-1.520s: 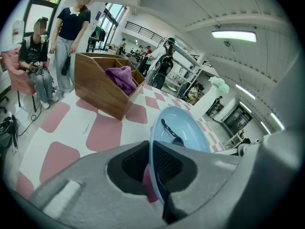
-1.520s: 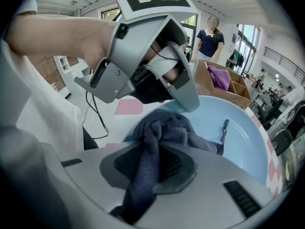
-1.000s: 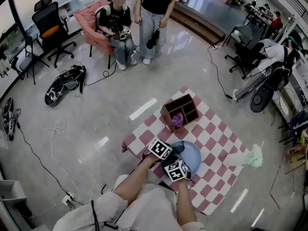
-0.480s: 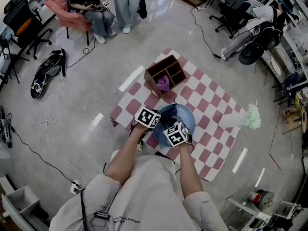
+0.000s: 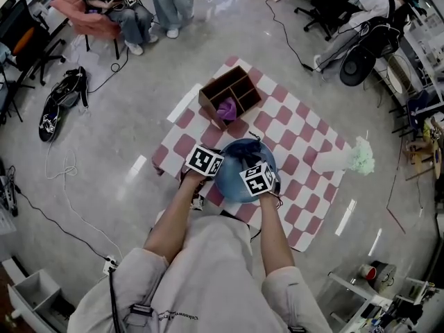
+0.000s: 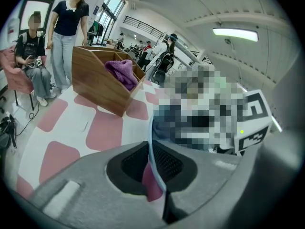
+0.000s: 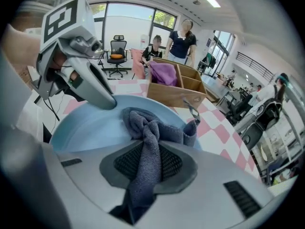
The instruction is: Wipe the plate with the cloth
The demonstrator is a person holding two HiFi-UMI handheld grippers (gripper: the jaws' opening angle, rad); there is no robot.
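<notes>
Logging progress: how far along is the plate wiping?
Done: the left gripper is shut on the rim of the light-blue plate, and the right gripper on the grey cloth. In hand: the cloth lies bunched on the plate. Left: how much is wiped can't be told.

- A pink-and-white checkered mat (image 5: 305, 134) lies on the glossy floor (image 5: 139, 137).
- A wooden divider box (image 5: 244, 89) sits at the mat's far edge, with a purple rag (image 5: 225, 108) in one compartment.
- A pale green fluffy tuft (image 5: 361, 157) lies at the mat's right edge.
- A black bag (image 5: 59, 103) lies well to the left.
- A seated person (image 5: 114, 2) and a standing person (image 5: 170, 2) are beyond.
</notes>
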